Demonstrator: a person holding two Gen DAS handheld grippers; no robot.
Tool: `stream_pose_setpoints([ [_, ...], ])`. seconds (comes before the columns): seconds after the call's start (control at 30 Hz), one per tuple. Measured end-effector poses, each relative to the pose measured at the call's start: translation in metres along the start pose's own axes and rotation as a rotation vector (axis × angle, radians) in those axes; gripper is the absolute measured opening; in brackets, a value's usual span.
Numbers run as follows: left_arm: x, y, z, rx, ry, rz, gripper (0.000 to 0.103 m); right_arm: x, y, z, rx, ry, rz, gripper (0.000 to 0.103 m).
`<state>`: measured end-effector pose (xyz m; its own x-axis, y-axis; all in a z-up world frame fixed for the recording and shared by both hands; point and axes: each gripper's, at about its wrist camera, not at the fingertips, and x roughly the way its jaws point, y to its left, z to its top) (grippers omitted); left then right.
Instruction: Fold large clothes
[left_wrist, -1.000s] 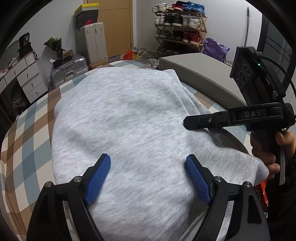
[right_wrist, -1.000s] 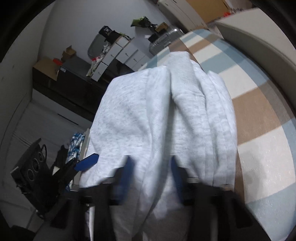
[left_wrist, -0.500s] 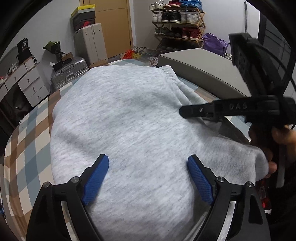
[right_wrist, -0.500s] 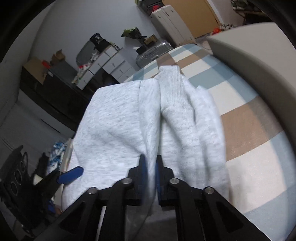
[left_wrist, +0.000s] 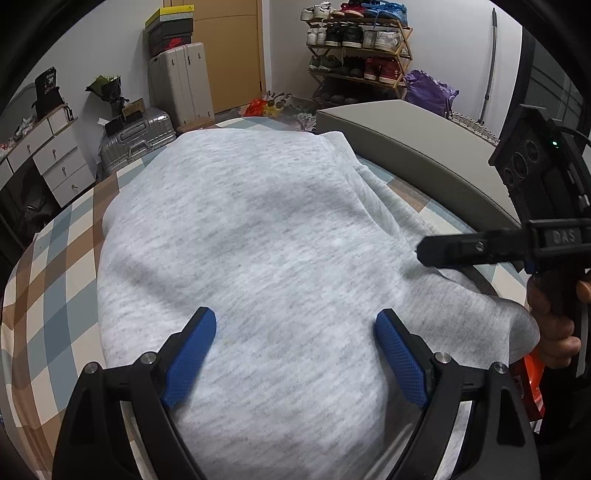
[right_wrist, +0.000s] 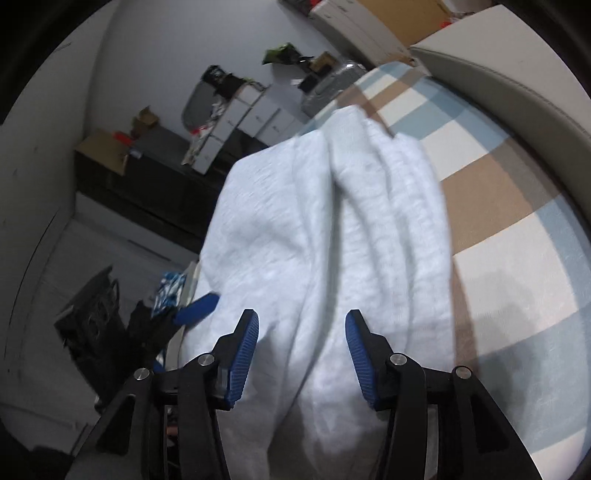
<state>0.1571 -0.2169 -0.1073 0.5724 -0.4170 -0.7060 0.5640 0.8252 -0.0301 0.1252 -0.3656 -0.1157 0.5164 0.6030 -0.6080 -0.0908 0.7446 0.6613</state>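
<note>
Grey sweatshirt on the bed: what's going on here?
A person with a handheld gripper in each hand is folding a grey sweatshirt spread on the checked bed cover. The left gripper is open over the body fabric. The right gripper is open too, around bunched cloth at the sweatshirt's right side. Neither is gripping.

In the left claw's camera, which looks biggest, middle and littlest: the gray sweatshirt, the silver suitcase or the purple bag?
1. gray sweatshirt, though it is nearest the camera.
2. silver suitcase.
3. purple bag, nearly suitcase-sized.

Sweatshirt (left_wrist: 258, 240) on bed (left_wrist: 48, 295)
</note>
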Motion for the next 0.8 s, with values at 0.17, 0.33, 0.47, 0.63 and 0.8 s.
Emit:
stream_pose_setpoints([
  [0.17, 0.003, -0.007, 0.0, 0.031, 0.005, 0.028, 0.089, 0.009, 0.009, -0.005, -0.035, 0.023, -0.036, 0.049],
  [0.33, 0.003, -0.008, -0.002, 0.043, -0.001, 0.037, 0.09, 0.016, 0.024, -0.011, -0.103, -0.007, -0.085, 0.021],
  [0.47, 0.0, -0.004, -0.003, 0.022, -0.019, 0.01, 0.092, -0.002, 0.045, -0.008, -0.142, -0.091, -0.016, 0.006],
  [0.63, 0.002, -0.006, -0.003, 0.026, -0.013, -0.001, 0.092, 0.013, 0.026, -0.009, -0.124, -0.045, -0.147, 0.006],
  [0.8, -0.016, -0.01, -0.005, 0.009, -0.001, -0.036, 0.092, 0.002, 0.032, -0.008, -0.151, -0.054, -0.216, 0.017],
])
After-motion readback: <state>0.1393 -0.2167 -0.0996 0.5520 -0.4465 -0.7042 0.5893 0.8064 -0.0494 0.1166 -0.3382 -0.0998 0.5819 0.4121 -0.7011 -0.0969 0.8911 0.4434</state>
